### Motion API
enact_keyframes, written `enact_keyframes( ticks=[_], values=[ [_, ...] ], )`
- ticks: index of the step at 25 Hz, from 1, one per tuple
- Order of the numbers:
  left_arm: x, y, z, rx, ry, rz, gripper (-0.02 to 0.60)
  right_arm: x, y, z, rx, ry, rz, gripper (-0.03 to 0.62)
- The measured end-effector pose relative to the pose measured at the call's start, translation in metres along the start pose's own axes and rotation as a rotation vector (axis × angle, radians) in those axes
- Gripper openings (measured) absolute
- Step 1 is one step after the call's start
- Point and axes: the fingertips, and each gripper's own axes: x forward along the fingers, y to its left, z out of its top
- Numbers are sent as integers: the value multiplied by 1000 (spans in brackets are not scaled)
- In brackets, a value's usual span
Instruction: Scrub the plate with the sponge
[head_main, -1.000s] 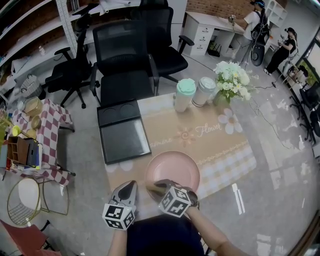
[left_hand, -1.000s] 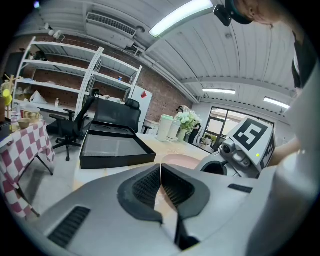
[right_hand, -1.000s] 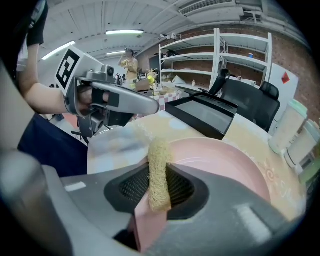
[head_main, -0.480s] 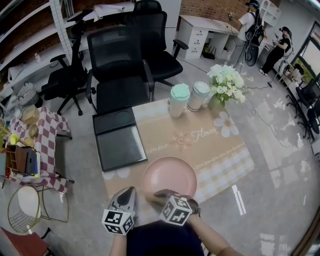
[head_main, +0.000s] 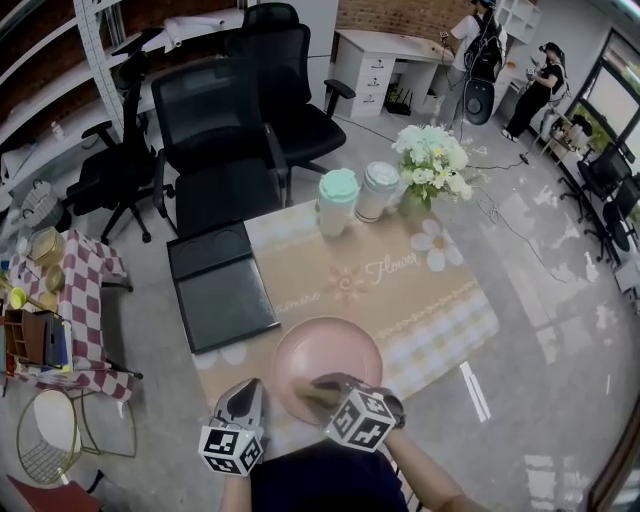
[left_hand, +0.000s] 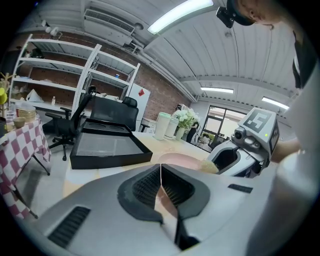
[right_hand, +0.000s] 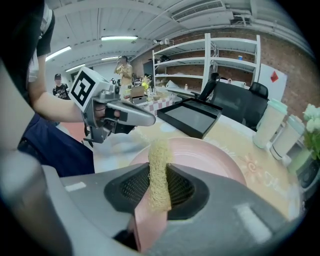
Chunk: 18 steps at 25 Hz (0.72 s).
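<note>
A pink plate (head_main: 335, 355) lies at the near edge of the beige tablecloth. Over its near rim, my right gripper (head_main: 312, 388) is shut on a yellow sponge (head_main: 303, 391). In the right gripper view the sponge (right_hand: 159, 167) stands upright between the jaws, with the plate (right_hand: 210, 157) just beyond it. My left gripper (head_main: 246, 397) hovers just left of the plate, apart from it, jaws shut with nothing between them. The left gripper view has the shut tips (left_hand: 161, 172) low in the middle, the plate (left_hand: 181, 160) ahead and the right gripper (left_hand: 235, 159) at the right.
A black tray (head_main: 222, 285) lies on the table's left part. Two lidded cups (head_main: 337, 200) (head_main: 378, 190) and a flower bunch (head_main: 432, 160) stand at the far edge. Black office chairs (head_main: 215, 130) are behind the table, a checkered side table (head_main: 60, 300) at left.
The head view has shifted a little, so the table sits slightly further left in the picture. Both grippers hold about the same places at the plate's near edge.
</note>
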Motion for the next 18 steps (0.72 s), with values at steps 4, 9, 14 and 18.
enact_keyframes(
  ticks=[4,9,14,18],
  values=[
    [2,0,0,1,-1,2,12,-12,-25,7,-17,-20,-73,92],
    [5,0,-1,-5,-5,4,12,-20,-56,12,-46,-23,-164,92],
    [6,1,0,-8,-3,8,12,-23,-78,17,-62,-17,-200,92],
    [5,7,-1,-22,-6,26,12,-17,-87,18,-86,1,-209,92]
  ],
)
